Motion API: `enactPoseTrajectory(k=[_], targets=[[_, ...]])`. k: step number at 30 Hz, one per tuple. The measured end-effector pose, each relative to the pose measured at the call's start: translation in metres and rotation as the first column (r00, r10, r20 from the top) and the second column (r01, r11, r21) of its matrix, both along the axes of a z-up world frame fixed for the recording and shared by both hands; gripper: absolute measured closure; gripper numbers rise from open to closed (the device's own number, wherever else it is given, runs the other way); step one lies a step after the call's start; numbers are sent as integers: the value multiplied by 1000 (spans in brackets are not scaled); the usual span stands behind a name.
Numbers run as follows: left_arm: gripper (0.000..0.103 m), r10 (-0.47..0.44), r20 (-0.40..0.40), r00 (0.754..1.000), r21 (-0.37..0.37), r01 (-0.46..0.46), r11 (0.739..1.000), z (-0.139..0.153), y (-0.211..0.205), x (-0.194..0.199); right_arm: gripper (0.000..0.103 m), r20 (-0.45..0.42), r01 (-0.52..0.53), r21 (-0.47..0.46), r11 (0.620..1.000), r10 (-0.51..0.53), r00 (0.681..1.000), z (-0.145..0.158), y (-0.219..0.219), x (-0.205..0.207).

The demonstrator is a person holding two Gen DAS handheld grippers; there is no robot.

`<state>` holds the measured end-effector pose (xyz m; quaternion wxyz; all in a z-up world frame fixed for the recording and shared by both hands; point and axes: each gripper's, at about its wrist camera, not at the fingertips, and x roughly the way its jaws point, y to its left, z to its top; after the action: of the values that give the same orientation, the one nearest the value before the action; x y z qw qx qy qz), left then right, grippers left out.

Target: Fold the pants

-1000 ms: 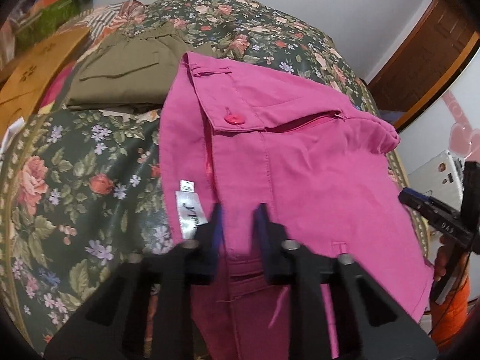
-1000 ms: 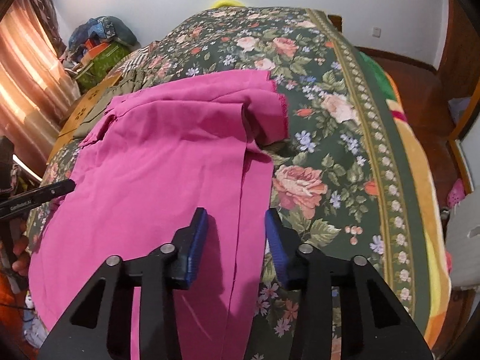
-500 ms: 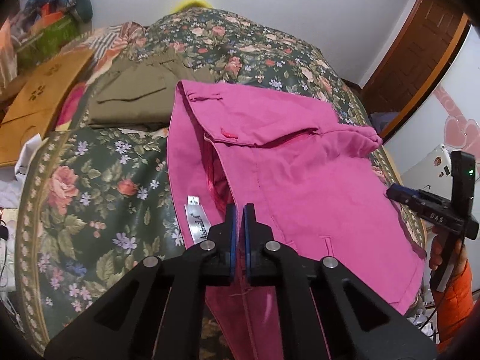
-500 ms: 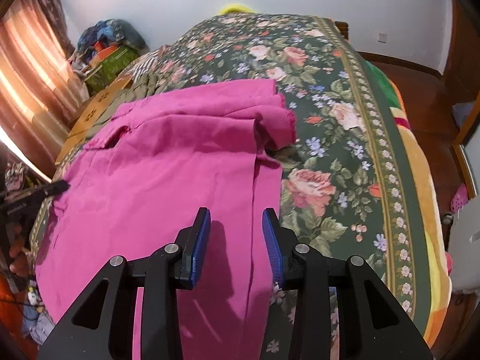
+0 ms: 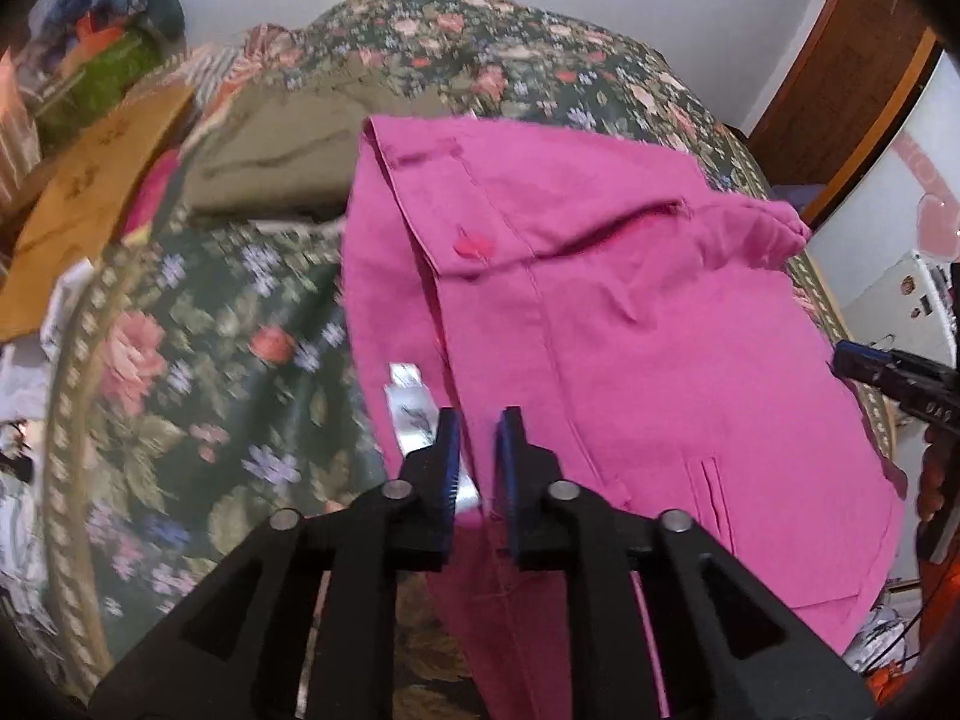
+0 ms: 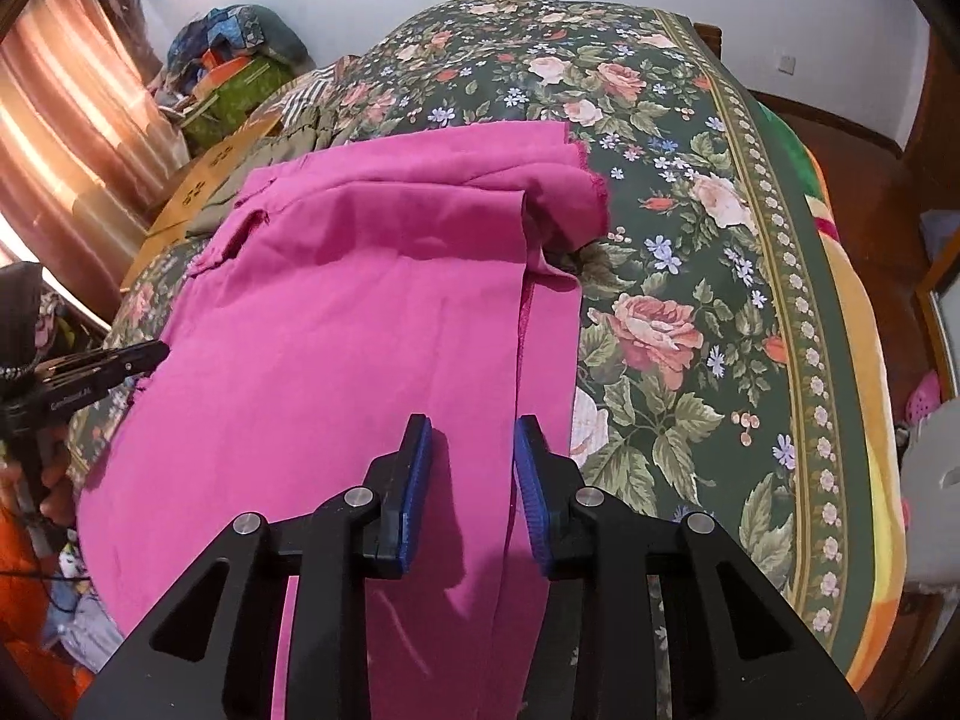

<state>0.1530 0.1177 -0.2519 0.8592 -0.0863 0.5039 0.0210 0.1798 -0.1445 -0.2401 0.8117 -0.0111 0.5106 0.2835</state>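
Pink pants (image 5: 630, 324) of woven cotton lie spread on a bed (image 6: 690, 276) under a dark floral cover. The left gripper (image 5: 478, 438), blue-padded fingers (image 5: 447, 468) parted by a narrow gap with the waistband edge between them, sits beside a white sewn-in label (image 5: 411, 414) whose print is too blurred to read. The right gripper (image 6: 471, 456) hovers with fingers released over a pant leg, the leg's seam just beside its right finger. Farther off, a pink button (image 5: 474, 247) marks the front flap. Beyond, a folded olive garment (image 5: 282, 162) rests beside a brown cardboard sheet (image 5: 90, 204).
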Motion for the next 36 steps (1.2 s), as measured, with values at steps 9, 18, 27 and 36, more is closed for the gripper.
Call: enactPoseTrajectory(k=[9,18,27,36], targets=[[70,33,107,994,47,-38,998,40,29,38,75,101,49,36,998,-53,993,39,-10,37],[70,43,97,994,48,-48,998,26,52,115,74,155,52,13,999,-53,986,47,6,103],[70,78,31,996,-21,-77,997,-7,82,168,53,72,-15,-19,1000,16,997,8,41,176],[70,58,-5,998,-102,-58,993,-32,89,197,53,-54,-88,-22,996,86,995,-35,67,215]])
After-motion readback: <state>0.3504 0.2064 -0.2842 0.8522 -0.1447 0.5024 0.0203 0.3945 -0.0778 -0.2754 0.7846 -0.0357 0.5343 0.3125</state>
